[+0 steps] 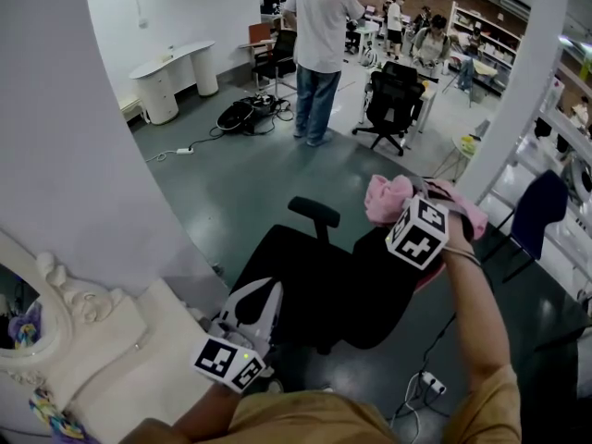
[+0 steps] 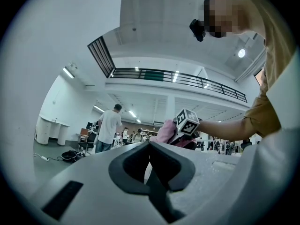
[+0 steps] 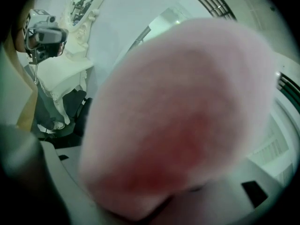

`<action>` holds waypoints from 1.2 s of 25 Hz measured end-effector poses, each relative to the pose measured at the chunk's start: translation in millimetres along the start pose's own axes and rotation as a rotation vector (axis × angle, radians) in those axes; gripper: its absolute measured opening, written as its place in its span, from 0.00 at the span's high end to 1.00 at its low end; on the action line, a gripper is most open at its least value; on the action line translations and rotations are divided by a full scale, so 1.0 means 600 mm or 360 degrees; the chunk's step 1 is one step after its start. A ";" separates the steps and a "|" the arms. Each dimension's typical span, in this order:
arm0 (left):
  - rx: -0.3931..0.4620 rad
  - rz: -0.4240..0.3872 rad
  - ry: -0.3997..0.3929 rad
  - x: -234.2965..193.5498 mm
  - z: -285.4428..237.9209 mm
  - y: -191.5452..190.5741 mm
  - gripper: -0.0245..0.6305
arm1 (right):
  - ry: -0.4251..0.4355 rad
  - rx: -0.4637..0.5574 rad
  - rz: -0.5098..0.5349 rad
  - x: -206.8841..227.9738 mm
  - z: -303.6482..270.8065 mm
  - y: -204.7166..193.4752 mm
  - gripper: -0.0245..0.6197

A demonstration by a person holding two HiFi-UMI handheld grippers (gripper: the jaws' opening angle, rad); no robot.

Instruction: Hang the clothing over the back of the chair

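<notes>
In the head view a black office chair (image 1: pixel 310 280) stands below me, one armrest (image 1: pixel 315 211) at its far side. A pink fleece garment (image 1: pixel 387 197) is bunched on the chair's right upper edge, at the tip of my right gripper (image 1: pixel 400 213). In the right gripper view the pink garment (image 3: pixel 183 116) fills the picture and hides the jaws, so their grip does not show. My left gripper (image 1: pixel 262 294) hangs near the chair's left side, apart from the garment. Its dark jaws meet with nothing between them in the left gripper view (image 2: pixel 150 168).
A white ornate dresser with a mirror (image 1: pixel 102 336) stands at the lower left against a white wall. A white pillar (image 1: pixel 527 81) rises at the right, with a blue chair (image 1: pixel 541 213) behind it. A power strip (image 1: pixel 427 383) lies on the floor. A person (image 1: pixel 319 35) and another black chair (image 1: pixel 392 102) stand farther off.
</notes>
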State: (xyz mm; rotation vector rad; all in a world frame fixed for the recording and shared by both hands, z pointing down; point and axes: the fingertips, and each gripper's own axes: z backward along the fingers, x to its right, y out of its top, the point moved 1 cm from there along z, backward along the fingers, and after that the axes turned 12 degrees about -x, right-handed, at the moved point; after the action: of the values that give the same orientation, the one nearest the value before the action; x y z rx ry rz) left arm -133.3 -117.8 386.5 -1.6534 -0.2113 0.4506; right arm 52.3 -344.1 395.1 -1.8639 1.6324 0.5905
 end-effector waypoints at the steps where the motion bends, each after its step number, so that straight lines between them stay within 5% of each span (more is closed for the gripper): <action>1: 0.0002 0.0004 -0.0004 -0.001 -0.001 0.000 0.96 | 0.0028 -0.0014 0.0005 -0.003 -0.001 -0.001 0.44; 8: 0.0005 0.0028 -0.0034 -0.012 -0.008 -0.005 0.96 | 0.0211 -0.0064 -0.0036 -0.027 -0.007 -0.003 0.37; 18: 0.0002 0.0050 -0.0074 -0.019 -0.018 -0.005 0.96 | 0.0271 -0.0029 -0.0007 -0.039 0.021 0.008 0.27; 30: -0.0005 0.0075 -0.0164 -0.017 -0.025 -0.008 0.96 | 0.0500 0.0197 -0.0290 -0.063 0.053 0.018 0.29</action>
State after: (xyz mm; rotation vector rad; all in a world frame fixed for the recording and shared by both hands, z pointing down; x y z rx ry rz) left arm -135.9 -134.7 394.3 -1.6422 -0.2501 0.5722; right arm 37.3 -295.8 395.7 -2.0611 1.6229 0.1202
